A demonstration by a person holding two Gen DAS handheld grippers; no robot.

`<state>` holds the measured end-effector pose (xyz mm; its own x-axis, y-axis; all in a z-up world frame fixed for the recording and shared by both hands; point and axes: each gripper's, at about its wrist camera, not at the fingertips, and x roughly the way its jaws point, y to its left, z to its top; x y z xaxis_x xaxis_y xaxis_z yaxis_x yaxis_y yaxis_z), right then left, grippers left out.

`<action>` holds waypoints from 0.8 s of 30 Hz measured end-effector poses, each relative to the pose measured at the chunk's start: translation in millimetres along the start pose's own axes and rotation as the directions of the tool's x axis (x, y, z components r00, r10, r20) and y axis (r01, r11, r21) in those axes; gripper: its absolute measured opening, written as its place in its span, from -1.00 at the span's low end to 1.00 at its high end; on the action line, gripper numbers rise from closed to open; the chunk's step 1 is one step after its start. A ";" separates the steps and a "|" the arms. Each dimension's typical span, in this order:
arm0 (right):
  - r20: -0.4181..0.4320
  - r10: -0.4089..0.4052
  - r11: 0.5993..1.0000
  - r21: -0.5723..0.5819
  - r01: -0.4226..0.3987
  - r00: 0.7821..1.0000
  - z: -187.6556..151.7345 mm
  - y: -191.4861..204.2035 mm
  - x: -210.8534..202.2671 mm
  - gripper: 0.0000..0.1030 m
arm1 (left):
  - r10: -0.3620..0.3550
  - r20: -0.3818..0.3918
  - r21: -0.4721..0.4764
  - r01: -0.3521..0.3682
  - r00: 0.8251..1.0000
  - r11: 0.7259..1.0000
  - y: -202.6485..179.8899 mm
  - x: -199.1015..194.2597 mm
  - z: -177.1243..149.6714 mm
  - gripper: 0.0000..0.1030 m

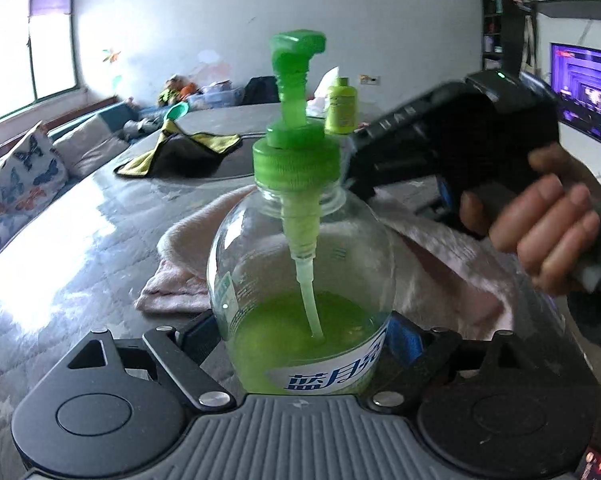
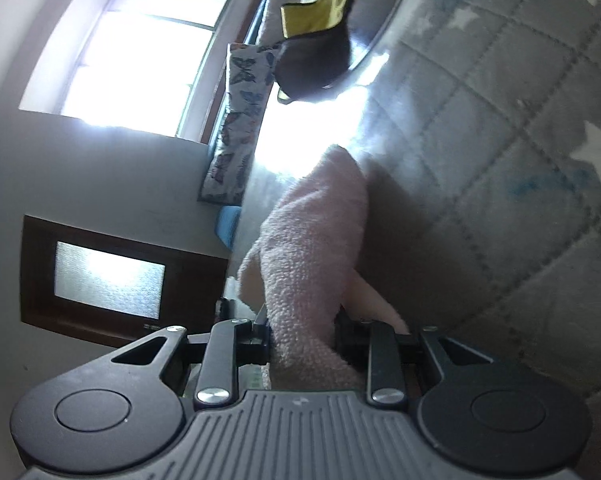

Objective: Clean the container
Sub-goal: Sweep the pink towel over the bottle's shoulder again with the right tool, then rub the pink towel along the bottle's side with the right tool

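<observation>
Two bottles (image 1: 300,264) (image 1: 341,106), two cloths (image 1: 172,276) (image 1: 180,150), one cushion (image 1: 24,176), one screen (image 1: 584,88).

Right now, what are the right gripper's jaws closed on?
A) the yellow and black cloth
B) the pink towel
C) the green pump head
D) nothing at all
B: in the right wrist view the right gripper has its jaws pinched on a fold of the pink towel, while the yellow and black cloth lies far off on the table.
</observation>
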<state>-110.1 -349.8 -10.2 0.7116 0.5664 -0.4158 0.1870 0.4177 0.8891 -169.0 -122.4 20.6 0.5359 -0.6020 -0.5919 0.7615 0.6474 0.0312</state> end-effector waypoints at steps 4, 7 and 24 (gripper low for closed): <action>0.003 -0.006 1.000 0.001 0.006 1.000 -1.7 -1.8 -2.8 -0.48 | 0.022 -0.011 -0.037 -0.022 1.000 0.999 -0.8 -5.3 3.6 0.74; 0.006 -0.010 1.000 0.001 0.010 1.000 -2.3 -0.7 -6.5 -0.48 | 0.031 -0.019 -0.050 -0.032 0.999 0.998 -2.2 -7.9 4.4 0.68; 0.019 0.165 0.982 -0.095 -0.162 0.986 9.1 54.4 -16.2 -0.48 | -0.058 0.017 0.032 0.057 0.998 0.998 4.7 -3.2 1.8 0.68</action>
<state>-105.3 -342.7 46.6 0.7453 0.6140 -0.2598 0.0038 0.3858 0.9226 -166.5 -118.2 24.1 0.4971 -0.6462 -0.5791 0.8021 0.5967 0.0226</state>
